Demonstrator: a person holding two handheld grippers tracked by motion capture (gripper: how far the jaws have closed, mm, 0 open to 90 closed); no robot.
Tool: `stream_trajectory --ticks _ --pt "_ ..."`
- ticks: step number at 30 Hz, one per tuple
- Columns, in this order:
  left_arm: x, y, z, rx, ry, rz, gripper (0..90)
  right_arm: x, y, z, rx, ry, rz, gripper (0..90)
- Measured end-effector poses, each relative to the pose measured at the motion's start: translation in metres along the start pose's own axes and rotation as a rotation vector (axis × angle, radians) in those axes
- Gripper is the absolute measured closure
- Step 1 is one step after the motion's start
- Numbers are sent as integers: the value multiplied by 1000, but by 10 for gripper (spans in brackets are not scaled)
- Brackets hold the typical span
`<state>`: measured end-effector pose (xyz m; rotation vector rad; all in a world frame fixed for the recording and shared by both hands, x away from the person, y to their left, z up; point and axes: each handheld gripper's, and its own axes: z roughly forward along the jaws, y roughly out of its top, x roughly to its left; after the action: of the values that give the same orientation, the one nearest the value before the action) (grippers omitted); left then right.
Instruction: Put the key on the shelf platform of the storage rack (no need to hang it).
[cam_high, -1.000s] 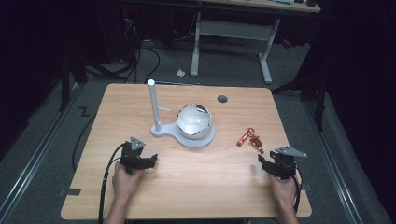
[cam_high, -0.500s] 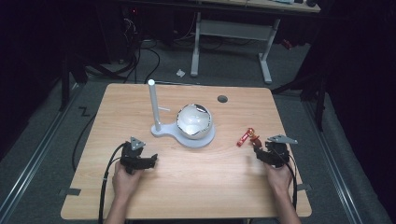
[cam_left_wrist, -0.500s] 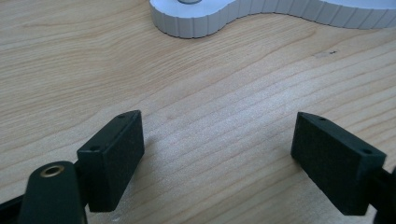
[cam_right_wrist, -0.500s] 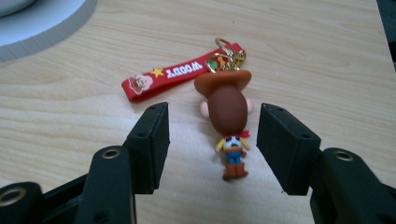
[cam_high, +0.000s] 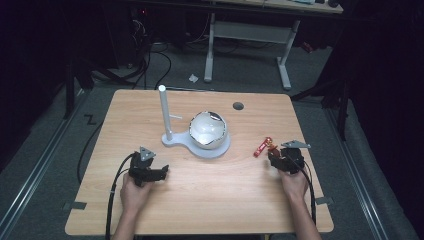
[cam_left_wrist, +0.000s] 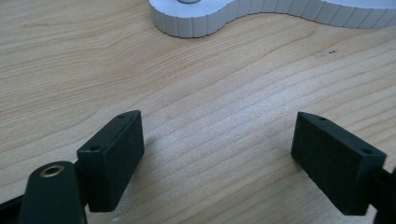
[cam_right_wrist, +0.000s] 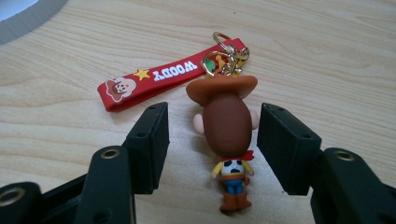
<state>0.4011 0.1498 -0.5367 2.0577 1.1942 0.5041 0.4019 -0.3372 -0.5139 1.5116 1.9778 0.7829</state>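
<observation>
Since the earlier frames, the right gripper (cam_high: 278, 156) has slid across the table (cam_high: 200, 200) toward the keychain (cam_right_wrist: 227, 126) and now straddles it. Its jaws stand partly open, one on each side of the cowboy figure's head, with a gap left on both sides, so nothing is gripped. That figure lies face down on the wood, and its red strap (cam_right_wrist: 159, 79) stretches away toward the white stand (cam_high: 200, 145), which carries a silvery bowl (cam_high: 208, 129). The left gripper (cam_high: 155, 174) has kept its place, jaws wide apart over bare wood near the stand's base.
</observation>
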Motion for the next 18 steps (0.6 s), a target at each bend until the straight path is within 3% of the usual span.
stream_trajectory --ticks 13,16,18 --pt "0 0 0 0 -1 -1 173 -5 -3 15 14 8 21 458" --pt "0 0 0 0 -1 -1 173 -7 -3 16 3 11 41 540" --pt "0 0 0 0 -1 -1 173 -7 -3 16 0 9 40 545"
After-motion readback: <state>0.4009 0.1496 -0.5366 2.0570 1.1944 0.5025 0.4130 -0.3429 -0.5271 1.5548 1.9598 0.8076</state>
